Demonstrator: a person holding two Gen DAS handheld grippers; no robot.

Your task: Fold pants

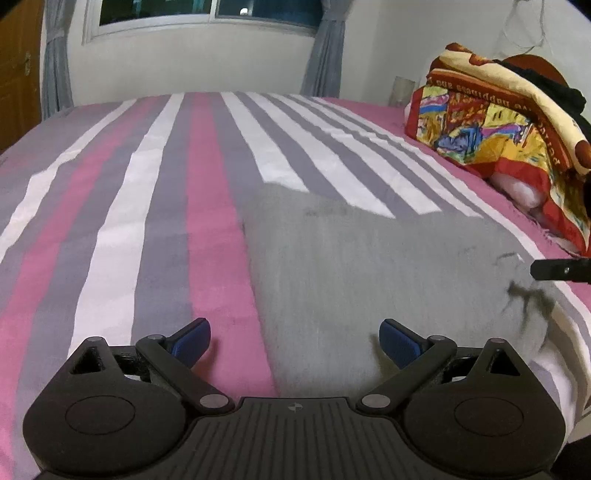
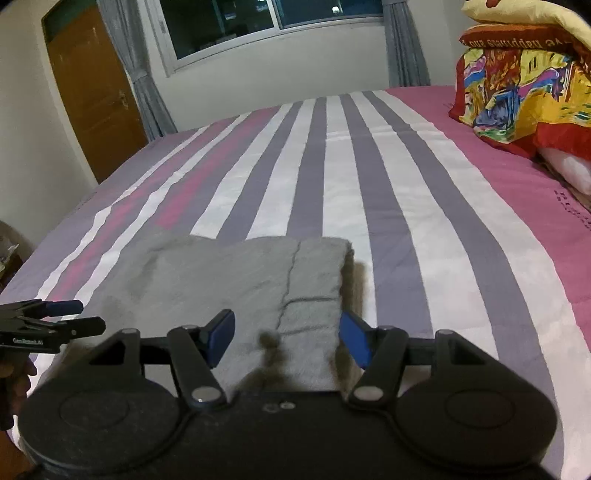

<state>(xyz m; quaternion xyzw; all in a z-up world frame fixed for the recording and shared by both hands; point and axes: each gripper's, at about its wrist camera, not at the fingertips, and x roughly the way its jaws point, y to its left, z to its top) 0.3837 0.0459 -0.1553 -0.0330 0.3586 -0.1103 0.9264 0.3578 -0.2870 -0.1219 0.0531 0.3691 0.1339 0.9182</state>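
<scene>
Grey pants (image 1: 369, 266) lie folded into a flat rectangle on the striped bed cover (image 1: 166, 221). In the right wrist view the pants (image 2: 240, 280) show a seam line and a thick folded edge on their right side. My left gripper (image 1: 295, 339) hovers open over the pants' left edge, with nothing between its blue pads. My right gripper (image 2: 288, 339) is open above the near right part of the pants, its pads clear of the cloth. The left gripper (image 2: 74, 316) also shows at the left edge there, and a tip of the right gripper (image 1: 554, 269) shows in the left wrist view.
A pile of colourful bedding (image 1: 498, 140) and a white pillow (image 2: 569, 166) sit at the bed's right side. Beyond the bed are a window (image 2: 258, 26) with grey curtains and a wooden door (image 2: 96, 96). A hand (image 2: 14, 380) holds the left gripper.
</scene>
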